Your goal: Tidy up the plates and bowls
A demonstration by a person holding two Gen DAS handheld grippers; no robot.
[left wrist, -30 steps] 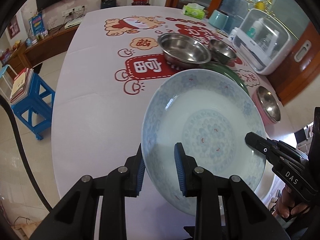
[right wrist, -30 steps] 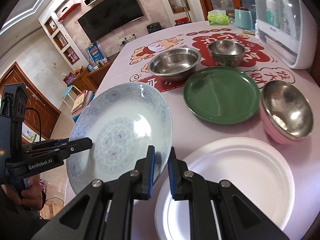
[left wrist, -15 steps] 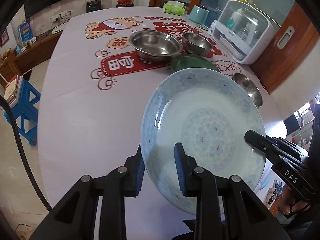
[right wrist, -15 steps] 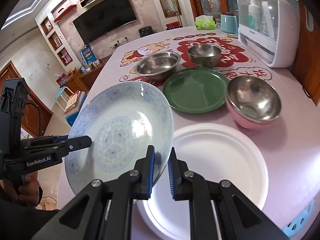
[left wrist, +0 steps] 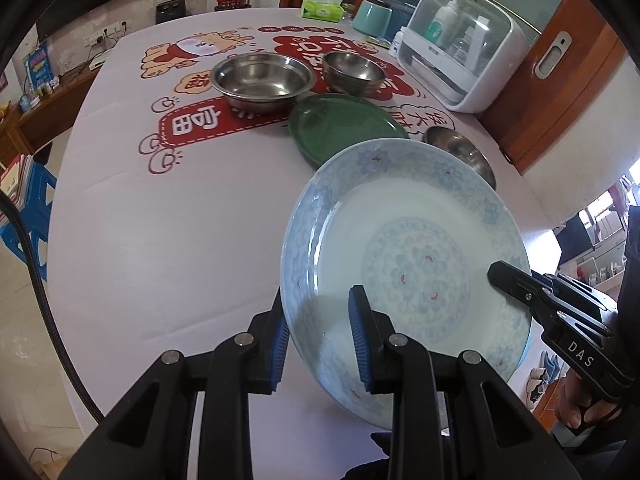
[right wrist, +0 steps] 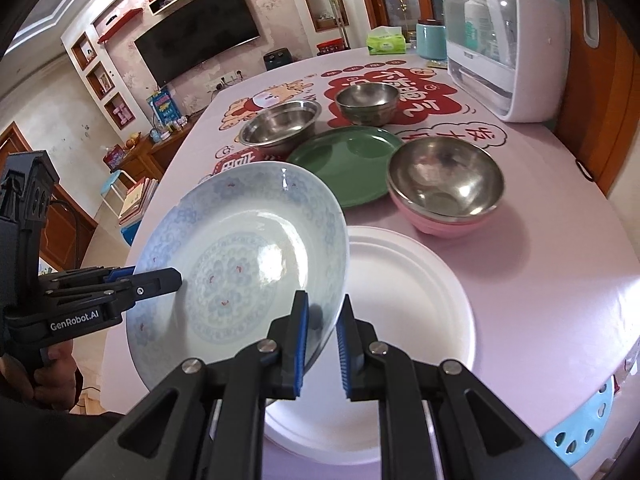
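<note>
A pale blue patterned plate hangs tilted above the table, held at two sides. My left gripper is shut on its left rim. My right gripper is shut on the opposite rim. Under the plate's right side lies a white plate. Behind it sit a green plate, a steel bowl nested in a pink bowl, a wide steel bowl and a small steel bowl.
A white cabinet with bottles stands at the table's far right, next to a teal canister and a tissue pack. A blue stool stands on the floor left of the table.
Both grippers have carried the blue plate back toward the table's near edge and right, over the white plate. The bowls and green plate now look farther away. Both grips are unchanged.
</note>
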